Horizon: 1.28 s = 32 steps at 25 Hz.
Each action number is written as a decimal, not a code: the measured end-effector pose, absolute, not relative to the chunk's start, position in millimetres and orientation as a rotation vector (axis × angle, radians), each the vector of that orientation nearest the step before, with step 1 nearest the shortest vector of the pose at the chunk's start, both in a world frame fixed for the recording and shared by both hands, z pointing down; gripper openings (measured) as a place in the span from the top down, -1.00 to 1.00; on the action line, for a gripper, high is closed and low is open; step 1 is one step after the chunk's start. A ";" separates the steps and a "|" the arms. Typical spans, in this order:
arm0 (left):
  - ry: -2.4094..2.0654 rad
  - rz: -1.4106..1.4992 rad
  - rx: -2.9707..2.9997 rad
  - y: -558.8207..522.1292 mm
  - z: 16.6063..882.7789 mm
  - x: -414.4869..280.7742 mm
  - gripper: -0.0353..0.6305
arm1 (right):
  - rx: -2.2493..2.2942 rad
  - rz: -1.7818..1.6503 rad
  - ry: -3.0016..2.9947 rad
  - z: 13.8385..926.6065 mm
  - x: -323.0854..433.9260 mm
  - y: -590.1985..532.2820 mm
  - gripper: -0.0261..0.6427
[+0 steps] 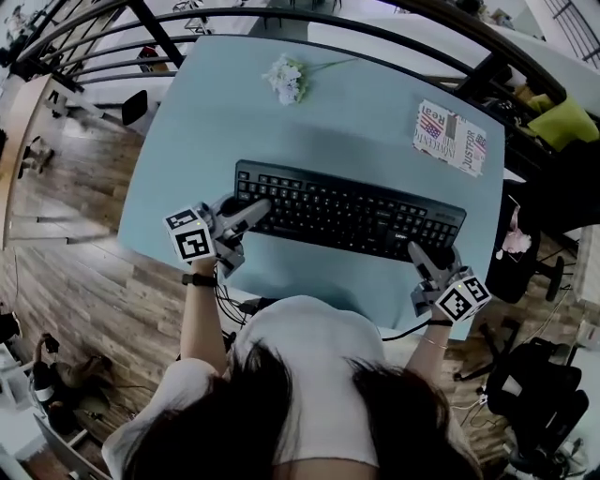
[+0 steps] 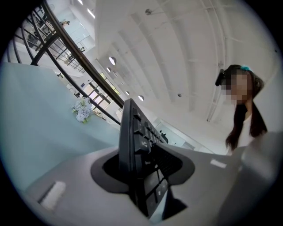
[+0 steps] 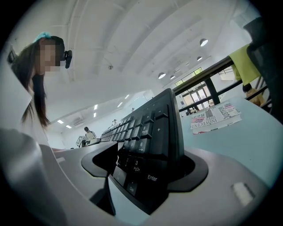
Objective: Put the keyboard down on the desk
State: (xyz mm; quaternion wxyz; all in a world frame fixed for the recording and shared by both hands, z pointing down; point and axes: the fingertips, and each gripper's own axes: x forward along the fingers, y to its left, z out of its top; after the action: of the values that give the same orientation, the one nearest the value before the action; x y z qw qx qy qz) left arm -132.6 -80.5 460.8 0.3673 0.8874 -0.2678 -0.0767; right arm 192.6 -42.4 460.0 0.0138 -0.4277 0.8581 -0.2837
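A black keyboard (image 1: 347,211) lies level over the near half of the pale blue desk (image 1: 356,122); I cannot tell whether it rests on the top. My left gripper (image 1: 246,217) is shut on its left end. In the left gripper view the keyboard (image 2: 132,145) stands on edge between the grey jaws of my left gripper (image 2: 143,174). My right gripper (image 1: 429,258) holds the near right corner. In the right gripper view the number-pad end (image 3: 150,137) fills the space between the jaws of my right gripper (image 3: 143,174).
A small bunch of white flowers (image 1: 286,78) lies at the desk's far edge, and a folded newspaper (image 1: 450,138) sits at its far right. A dark railing (image 1: 309,14) runs behind the desk. A yellow-green seat (image 1: 562,122) stands to the right. Wooden floor lies to the left.
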 end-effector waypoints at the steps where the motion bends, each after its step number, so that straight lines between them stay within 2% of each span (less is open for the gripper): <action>1: -0.699 -0.195 2.277 -81.7 464.6 -136.3 0.30 | -1.335 -0.890 2.671 463.8 189.2 -43.4 -0.05; 19: -0.853 -0.041 2.197 -124.5 547.9 -151.7 0.09 | -1.477 -1.057 2.564 539.4 183.2 -58.0 -0.09; 32: -1.007 0.088 2.095 -139.6 601.9 -147.2 0.00 | -1.678 -1.163 2.451 594.1 198.6 -67.8 -0.22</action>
State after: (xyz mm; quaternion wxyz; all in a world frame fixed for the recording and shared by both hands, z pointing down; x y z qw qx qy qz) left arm -147.2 -139.6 601.9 0.3967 0.8268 -0.3973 0.0348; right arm 198.6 -67.8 594.1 -0.0241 -0.5259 0.7680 -0.3646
